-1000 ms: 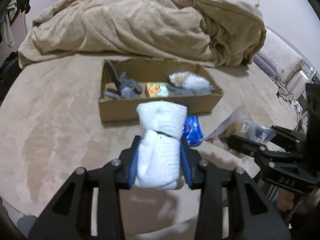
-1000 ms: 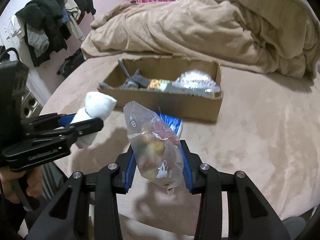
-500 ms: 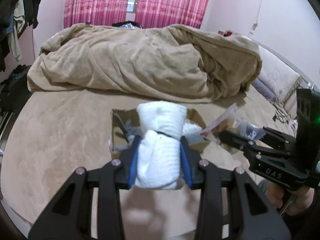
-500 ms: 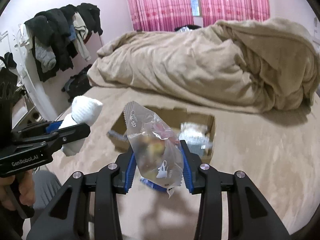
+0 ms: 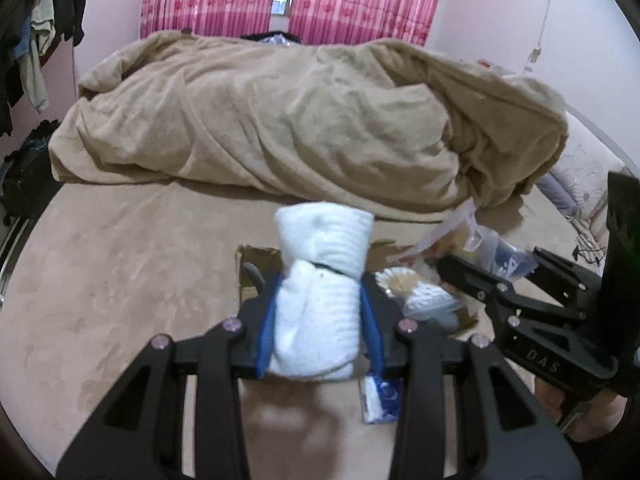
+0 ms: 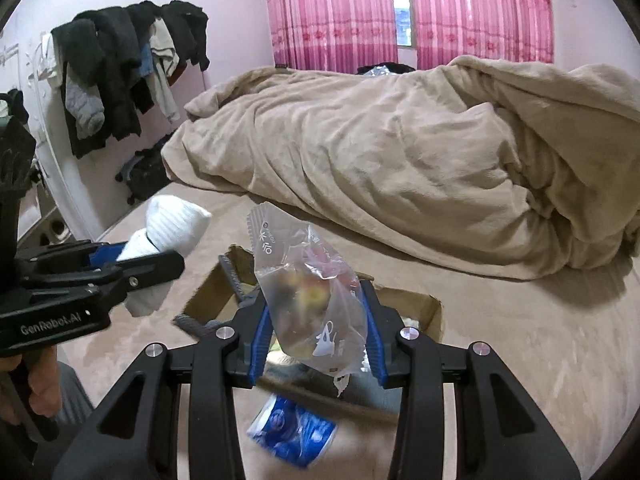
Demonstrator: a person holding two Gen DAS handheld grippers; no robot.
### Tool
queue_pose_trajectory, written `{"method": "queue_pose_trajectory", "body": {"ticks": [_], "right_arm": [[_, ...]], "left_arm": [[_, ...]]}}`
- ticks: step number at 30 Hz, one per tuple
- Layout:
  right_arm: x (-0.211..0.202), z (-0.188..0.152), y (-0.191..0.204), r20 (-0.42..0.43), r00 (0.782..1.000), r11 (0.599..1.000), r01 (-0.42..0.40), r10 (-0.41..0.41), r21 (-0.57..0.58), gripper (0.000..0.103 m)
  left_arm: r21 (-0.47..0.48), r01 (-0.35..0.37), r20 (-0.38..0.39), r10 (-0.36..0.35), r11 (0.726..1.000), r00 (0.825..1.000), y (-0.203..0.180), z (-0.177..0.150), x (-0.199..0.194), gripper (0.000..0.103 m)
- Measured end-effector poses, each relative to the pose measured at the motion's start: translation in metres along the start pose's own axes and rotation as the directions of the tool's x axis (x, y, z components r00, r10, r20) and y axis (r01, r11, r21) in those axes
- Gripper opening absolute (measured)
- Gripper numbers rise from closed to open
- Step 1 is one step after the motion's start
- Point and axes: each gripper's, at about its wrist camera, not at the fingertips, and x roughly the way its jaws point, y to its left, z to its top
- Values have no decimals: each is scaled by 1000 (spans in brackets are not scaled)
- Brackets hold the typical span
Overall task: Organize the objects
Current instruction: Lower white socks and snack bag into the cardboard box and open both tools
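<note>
The left claw pinches a soft, light rolled white sock round its middle, the right claw squeezes a crinkly, slippery snack bag mid-body, both above the cardboard box on the bed

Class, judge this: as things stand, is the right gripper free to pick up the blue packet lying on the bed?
Probably not: the right gripper is shut on a clear plastic snack bag, so the blue packet below it stays out of its grasp.
</note>
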Motion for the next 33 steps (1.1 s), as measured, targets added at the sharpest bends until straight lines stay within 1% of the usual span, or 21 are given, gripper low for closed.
{"method": "queue_pose_trajectory", "body": {"ticks": [5, 9, 11, 16, 17, 18, 21, 22, 23, 25, 28, 30, 32, 33], "right_arm": [[40, -3, -7, -34, 999, 1000, 9, -9, 1, 42], [72, -10, -14, -79, 997, 1000, 12, -11, 15, 42], [82, -13, -15, -95, 995, 1000, 16, -14, 14, 42], [103, -20, -21, -129, 991, 1000, 23, -20, 20, 42], [105, -22, -21, -135, 991, 1000, 23, -20, 21, 42], [108, -24, -22, -143, 990, 999, 20, -17, 25, 42], [112, -26, -20, -146, 989, 999, 24, -20, 22, 43], [111, -26, -19, -145, 989, 999, 27, -24, 21, 43], [111, -26, -19, -145, 989, 999, 24, -20, 26, 43], [109, -26, -20, -150, 989, 999, 14, -8, 40, 43], [99, -25, -19, -146, 989, 999, 16, -10, 43, 44], [91, -22, -17, -140, 990, 999, 21, -15, 41, 49], [80, -19, -15, -128, 992, 999, 17, -12, 43, 51], [76, -18, -14, -125, 992, 999, 14, -8, 45, 54]], "left_arm": [[-15, -4, -55, 3, 1000, 998, 10, -8, 42, 38], [-28, -1, -78, -1, 1000, 997, 16, -15, 68, 38], [-41, 24, -81, -27, 999, 996, 19, -18, 78, 39], [-47, 10, -116, -15, 999, 993, 21, -24, 98, 40], [-37, -9, -120, 4, 999, 993, 20, -26, 102, 41], [-25, -19, -116, 16, 1000, 993, 20, -27, 102, 41], [-26, -1, -113, -2, 1000, 994, 18, -26, 98, 44], [-24, -8, -110, 6, 1000, 994, 18, -25, 96, 50], [-24, -14, -108, 11, 1000, 994, 18, -24, 93, 59], [-46, -5, -94, 1, 999, 996, 19, -23, 85, 65], [-50, -9, -67, 6, 999, 998, 18, -22, 66, 66], [-48, -17, -57, 14, 999, 998, 16, -23, 52, 66], [-48, -17, -48, 14, 999, 999, 14, -24, 39, 66], [-47, -18, -42, 17, 999, 999, 12, -25, 30, 66]]}}
